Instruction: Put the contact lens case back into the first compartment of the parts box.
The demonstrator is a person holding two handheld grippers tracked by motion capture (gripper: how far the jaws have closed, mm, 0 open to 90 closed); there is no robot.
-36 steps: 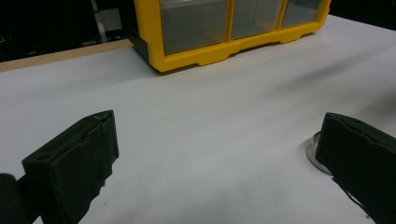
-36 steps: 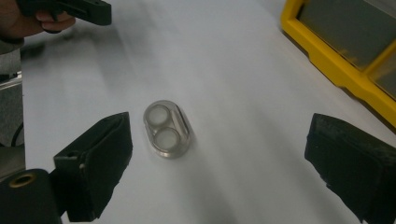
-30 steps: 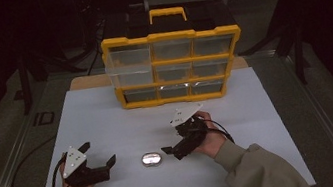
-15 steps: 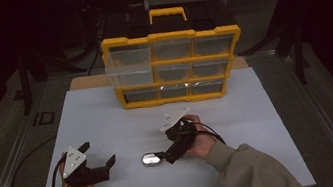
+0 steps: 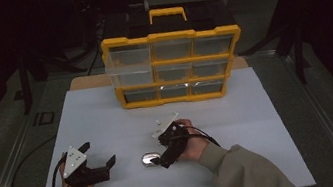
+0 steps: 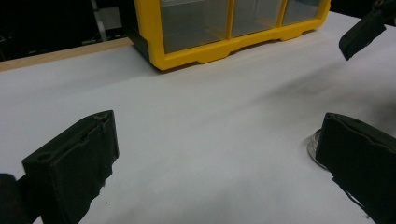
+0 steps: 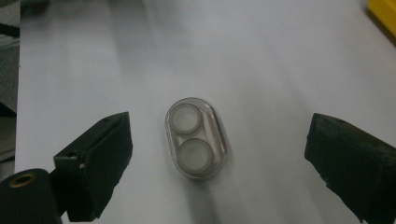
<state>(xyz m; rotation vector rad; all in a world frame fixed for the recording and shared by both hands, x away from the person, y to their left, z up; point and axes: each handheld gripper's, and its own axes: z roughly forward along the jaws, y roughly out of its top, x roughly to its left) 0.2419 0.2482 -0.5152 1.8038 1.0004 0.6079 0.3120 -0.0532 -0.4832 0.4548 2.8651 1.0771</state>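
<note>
Dark room, white table (image 5: 107,118) lit from above, yellow organizer (image 5: 174,67) with clear drawers set at the far edge. Nine drawers are counted in it, three rows of three; the middle-left one looks pulled out a little.

One small clear case (image 7: 196,137) is seen lying flat on the table, in front of the person and between the two grippers. Two round wells are counted inside it, one behind the other. In the high view the case (image 5: 150,159) is just at the tip of the right gripper (image 5: 161,161), not yet touched as far as can be told.

The right gripper (image 7: 215,158) is held above the case with its jaws spread wide, one to each side, well clear of it. The left gripper (image 5: 109,161) is parked to the left, also spread wide, nothing between the jaws; the case edge (image 6: 314,147) is glimpsed past one of its jaws.

Handling, judged: the case is likely light, stiff plastic, smooth and slippery, low-lying so little height is offered for a grip. It is best taken across the short width at the waist between the two wells, jaws brought low to the table. A squeeze off-centre could make it pop out or skid.

Counted: one case, one organizer, two grippers.
</note>
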